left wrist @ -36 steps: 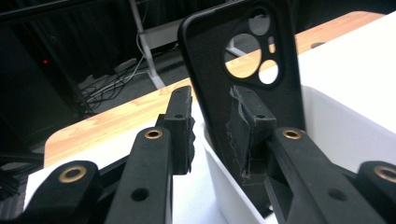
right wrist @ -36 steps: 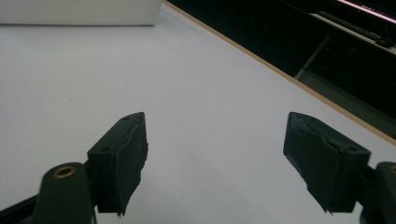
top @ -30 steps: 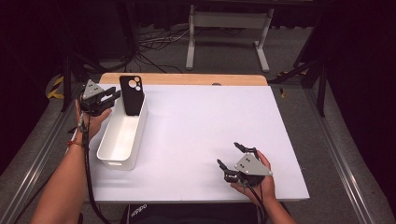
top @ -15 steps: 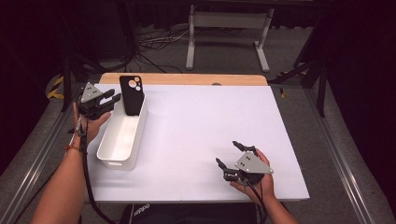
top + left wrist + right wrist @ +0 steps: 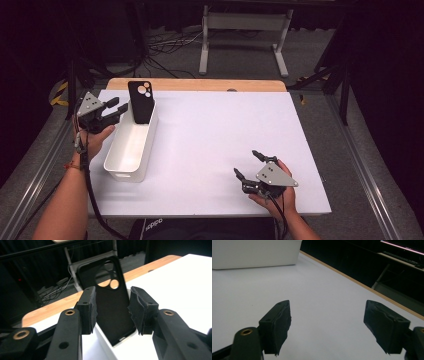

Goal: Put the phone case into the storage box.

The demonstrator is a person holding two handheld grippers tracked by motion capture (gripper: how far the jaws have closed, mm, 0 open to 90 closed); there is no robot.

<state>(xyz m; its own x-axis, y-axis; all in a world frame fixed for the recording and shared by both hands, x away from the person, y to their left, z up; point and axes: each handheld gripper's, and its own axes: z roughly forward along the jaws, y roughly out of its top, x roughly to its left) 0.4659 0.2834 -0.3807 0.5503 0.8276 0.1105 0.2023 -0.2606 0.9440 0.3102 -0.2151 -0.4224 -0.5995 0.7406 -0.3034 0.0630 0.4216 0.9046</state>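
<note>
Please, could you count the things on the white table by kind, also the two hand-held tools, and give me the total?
Black phone case, standing in the bin: 1
White bin: 1
Hand-held tools, left tool and right tool: 2
Total: 4

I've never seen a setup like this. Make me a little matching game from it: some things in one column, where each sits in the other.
1. black phone case
2. white rectangular plastic bin
3. left tongs
4. right tongs

a. near table edge, open, holding nothing
b. left part of the white table
c. upright at the bin's far end
d. just left of the case, open

Pairs: 1-c, 2-b, 3-d, 4-a
</note>
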